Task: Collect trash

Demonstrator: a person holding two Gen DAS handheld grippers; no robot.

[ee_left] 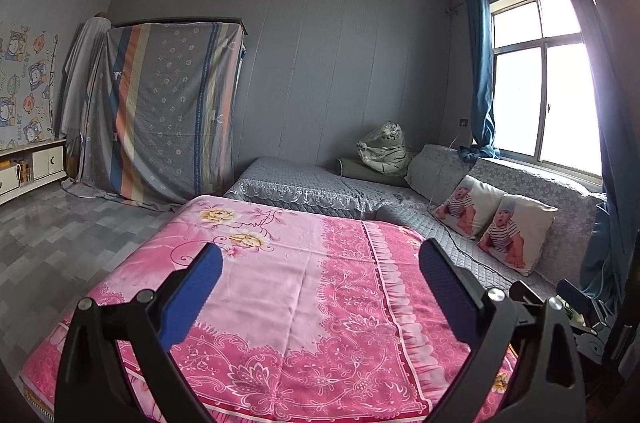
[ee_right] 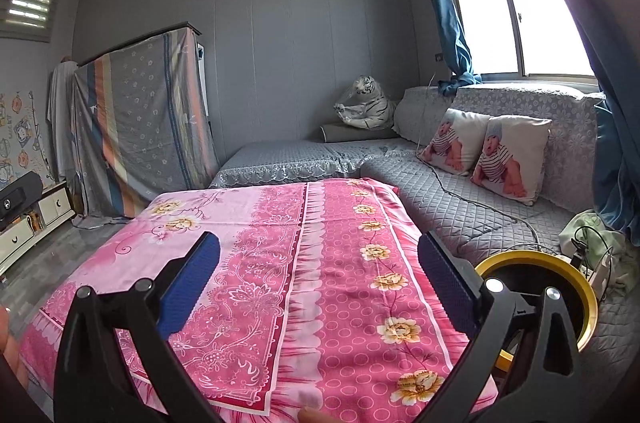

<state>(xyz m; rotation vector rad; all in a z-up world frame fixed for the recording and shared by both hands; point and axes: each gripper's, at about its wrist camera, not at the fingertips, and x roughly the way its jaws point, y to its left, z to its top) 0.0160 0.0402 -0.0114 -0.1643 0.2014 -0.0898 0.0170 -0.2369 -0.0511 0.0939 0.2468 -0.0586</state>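
Note:
My left gripper (ee_left: 320,263) is open and empty, held above a table covered with a pink flowered cloth (ee_left: 280,295). My right gripper (ee_right: 318,255) is open and empty above the same pink cloth (ee_right: 320,263). A round bin with a yellow rim (ee_right: 576,287) stands at the right of the table, beside the right gripper's right finger. No loose trash shows on the cloth in either view. The right gripper shows at the left wrist view's right edge (ee_left: 576,299).
A grey quilted sofa (ee_right: 460,199) wraps the far and right sides, with two baby-print cushions (ee_right: 508,151), a plush tiger (ee_right: 366,103) and a cable. A cloth-draped wardrobe (ee_left: 168,111) stands at the back left, a white low cabinet (ee_left: 36,163) at left. Green cloth and wires (ee_right: 592,239) lie near the bin.

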